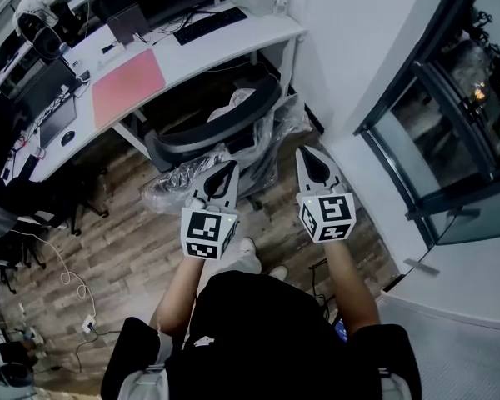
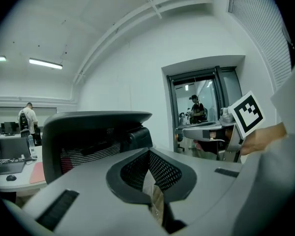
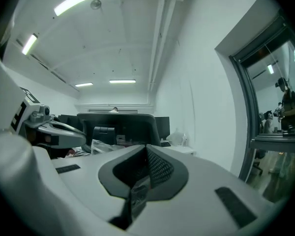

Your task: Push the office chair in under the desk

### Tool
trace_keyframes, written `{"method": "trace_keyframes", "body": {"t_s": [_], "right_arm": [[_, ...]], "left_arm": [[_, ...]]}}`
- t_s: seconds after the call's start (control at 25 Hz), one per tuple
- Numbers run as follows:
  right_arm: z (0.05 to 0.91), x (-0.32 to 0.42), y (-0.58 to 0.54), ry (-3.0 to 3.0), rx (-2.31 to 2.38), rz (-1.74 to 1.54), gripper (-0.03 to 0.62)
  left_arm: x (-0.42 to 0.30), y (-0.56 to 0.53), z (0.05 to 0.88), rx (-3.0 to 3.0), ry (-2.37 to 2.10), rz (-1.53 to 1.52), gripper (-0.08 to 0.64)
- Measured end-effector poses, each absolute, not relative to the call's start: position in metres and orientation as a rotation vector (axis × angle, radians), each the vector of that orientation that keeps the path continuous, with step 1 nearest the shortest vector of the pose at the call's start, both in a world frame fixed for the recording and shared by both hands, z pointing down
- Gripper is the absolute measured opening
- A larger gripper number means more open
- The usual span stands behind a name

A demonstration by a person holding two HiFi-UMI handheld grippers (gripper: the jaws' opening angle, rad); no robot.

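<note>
Layout: desk (image 1: pixel 192 52) is running diagonally across the top left of the head view, its right end meeting the white wall (image 1: pixel 350 48). The office chair (image 1: pixel 183 144) is standing at that right end. Its seat is looking partly tucked under the desk edge, but the backrest (image 1: pixel 233 115) is facing the person and standing clear of the edge. My read: the push isn't finished. Clear plastic wrap (image 1: pixel 168 192) is hanging off the chair down to the wooden floor (image 1: pixel 125 248).

Left claw (image 1: pixel 220 173) and right claw (image 1: pixel 313 163) are both sitting fully closed, with nothing between the jaws. That makes sense, since closed tips are working as blunt pushers and no grasp is needed. Both are pointing roughly level at the backrest, the right one nearer its wall-side end. Can't tell whether either is touching it.

View differences:
- **Head view:** is giving chair versus desk edge, plus the pink mat (image 1: pixel 127 87) and keyboard (image 1: pixel 210 25) on top.
- **Left gripper view:** is showing the backrest looming close ahead, with the right claw off to the side.
- **Right gripper view:** is showing the backrest further off, and the glass door (image 3: pixel 273 122) at the far right.
</note>
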State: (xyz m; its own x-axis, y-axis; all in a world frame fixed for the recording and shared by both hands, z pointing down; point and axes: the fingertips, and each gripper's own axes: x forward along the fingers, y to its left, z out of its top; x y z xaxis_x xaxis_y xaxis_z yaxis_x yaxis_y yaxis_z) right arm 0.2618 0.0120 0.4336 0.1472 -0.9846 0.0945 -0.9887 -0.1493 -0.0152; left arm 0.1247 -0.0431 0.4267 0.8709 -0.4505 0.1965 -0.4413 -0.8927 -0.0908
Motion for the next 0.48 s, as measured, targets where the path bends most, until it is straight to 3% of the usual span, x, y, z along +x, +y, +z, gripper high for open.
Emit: {"method": "trace_keyframes", "body": {"t_s": [0.48], "right_arm": [[0.426,0.250,-0.065,-2.032,2.283,0.117,0.020]], "left_arm": [[0.108,-0.100,0.429,-3.026,0.770,-0.253,0.014]]}}
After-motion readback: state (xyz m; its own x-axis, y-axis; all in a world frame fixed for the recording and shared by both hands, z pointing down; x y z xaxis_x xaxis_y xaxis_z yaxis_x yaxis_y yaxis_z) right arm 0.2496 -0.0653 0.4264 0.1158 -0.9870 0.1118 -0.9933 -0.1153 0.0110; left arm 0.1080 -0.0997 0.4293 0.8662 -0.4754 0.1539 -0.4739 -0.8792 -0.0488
